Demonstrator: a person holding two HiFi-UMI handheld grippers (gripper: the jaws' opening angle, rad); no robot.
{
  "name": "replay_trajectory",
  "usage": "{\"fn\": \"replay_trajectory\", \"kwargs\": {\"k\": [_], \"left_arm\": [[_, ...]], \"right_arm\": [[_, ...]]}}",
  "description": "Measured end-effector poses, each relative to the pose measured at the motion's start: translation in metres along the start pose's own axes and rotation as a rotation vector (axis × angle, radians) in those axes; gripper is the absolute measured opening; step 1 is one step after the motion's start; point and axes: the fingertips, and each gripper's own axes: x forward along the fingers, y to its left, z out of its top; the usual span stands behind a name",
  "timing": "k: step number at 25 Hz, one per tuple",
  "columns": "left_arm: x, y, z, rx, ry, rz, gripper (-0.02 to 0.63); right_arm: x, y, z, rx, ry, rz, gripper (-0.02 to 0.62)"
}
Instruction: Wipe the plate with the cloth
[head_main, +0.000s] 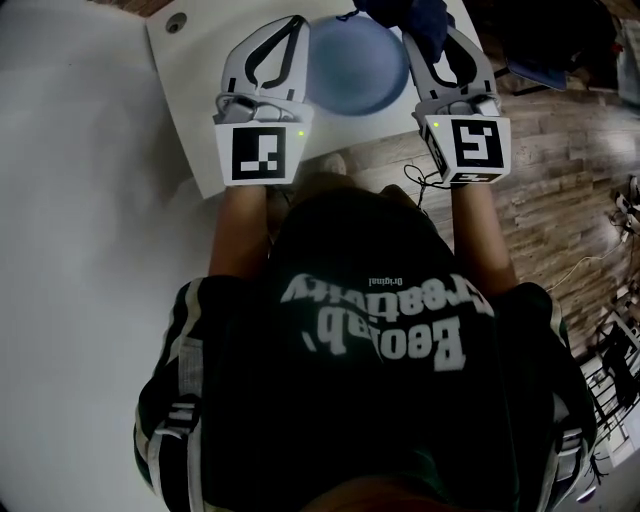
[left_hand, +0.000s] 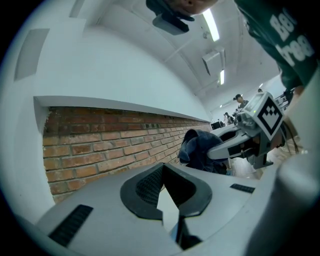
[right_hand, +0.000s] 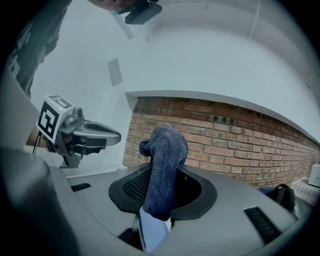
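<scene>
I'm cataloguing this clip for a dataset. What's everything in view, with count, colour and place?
plate: one, pale blue, over the table's near edge, between the grippers
cloth: one, dark blue, bunched at the plate's right side
table: one, white, ahead of the person
round fitting: one, grey, the table's far left corner
brick wall: one, red-brown, behind the table
floor: wood-pattern brown at right, pale at left
shirt: one, dark green with white print
left gripper: one, grey, shut on the plate's left rim
right gripper: one, grey, shut on the cloth
</scene>
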Motion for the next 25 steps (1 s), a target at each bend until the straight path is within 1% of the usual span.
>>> {"fn": "replay_trajectory", "kwargs": {"k": [5, 9, 13, 18, 22, 25], "left_arm": [[0.001, 0.007, 0.001, -0.007, -0.008, -0.012, 0.002], [0.005, 0.009, 0.003, 0.005, -0.035, -0.026, 0.002], [0.006, 0.010, 0.000, 0.001, -0.022, -0.039, 0.002], [0.007, 0.013, -0.002, 0.016, -0.022, -0.046, 0.002], [0.005, 0.013, -0.004, -0.009, -0.018, -0.049, 0.002], [0.006, 0.010, -0.001, -0.003, -0.020, -0.056, 0.002]], "right_arm": [[0.000, 0.003, 0.008, -0.020, 0.001, -0.010, 0.103], [0.000, 0.003, 0.008, -0.025, 0.006, -0.024, 0.103], [0.000, 0.002, 0.008, -0.024, 0.011, -0.039, 0.103], [0.002, 0.002, 0.004, -0.011, 0.022, -0.049, 0.103], [0.002, 0.000, 0.002, -0.003, 0.019, -0.055, 0.103], [0.002, 0.000, 0.005, -0.002, 0.007, -0.052, 0.103]]}}
